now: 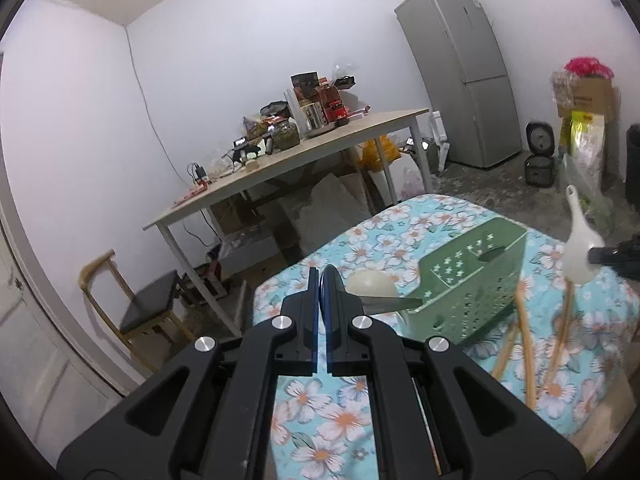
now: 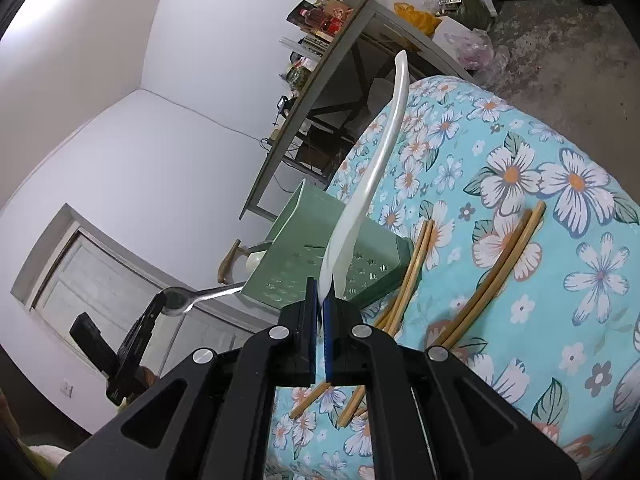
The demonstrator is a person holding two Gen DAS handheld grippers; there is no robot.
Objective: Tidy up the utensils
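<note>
My left gripper is shut on a metal spoon; its handle points right toward the green perforated utensil basket on the floral tablecloth. The spoon's bowl shows in the right wrist view, held by the left gripper. My right gripper is shut on a white ceramic spoon, handle up, held above the table beside the basket. It shows in the left wrist view too. Wooden chopsticks lie on the cloth near the basket, as pairs.
A white bowl sits behind the basket. The table has a floral cloth; its edge drops off at the left. Beyond stand a cluttered wooden table, a chair and a fridge.
</note>
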